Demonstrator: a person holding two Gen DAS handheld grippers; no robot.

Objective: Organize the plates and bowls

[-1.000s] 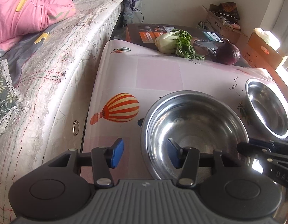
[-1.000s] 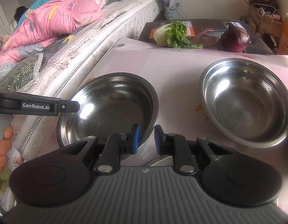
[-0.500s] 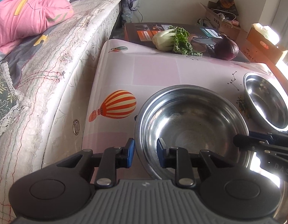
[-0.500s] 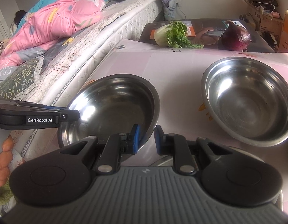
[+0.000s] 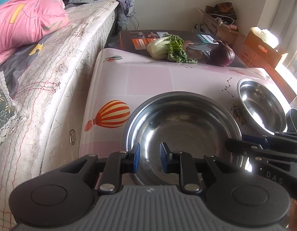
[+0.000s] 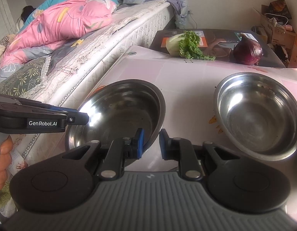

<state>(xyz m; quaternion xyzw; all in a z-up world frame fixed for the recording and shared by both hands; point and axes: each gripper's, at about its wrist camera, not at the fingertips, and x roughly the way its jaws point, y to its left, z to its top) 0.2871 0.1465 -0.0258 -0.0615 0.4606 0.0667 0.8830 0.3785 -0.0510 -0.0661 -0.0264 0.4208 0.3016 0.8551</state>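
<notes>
A steel bowl [image 5: 183, 127] [image 6: 119, 111] sits on the pink tablecloth [image 5: 148, 79] next to the bed. My left gripper [image 5: 150, 154] is closing on its near left rim, which runs between the blue pads. My right gripper [image 6: 151, 142] is shut on the same bowl's near right rim. Each gripper shows in the other's view: the left gripper [image 6: 79, 118] at the bowl's left, the right gripper [image 5: 235, 146] at its right. A second steel bowl [image 5: 262, 107] [image 6: 258, 115] stands apart to the right with nothing in it.
A leafy cabbage [image 6: 185, 45] and a red onion [image 6: 248, 51] lie on a dark box [image 6: 221, 36] at the table's far end. A mattress [image 5: 58, 73] with pink bedding runs along the left. Cardboard boxes [image 5: 264, 48] stand at the back right. A hand [image 6: 2, 159] grips the left handle.
My left gripper's jaws went from wide apart to closed around the bowl's near rim. The right gripper kept its grip and barely moved.
</notes>
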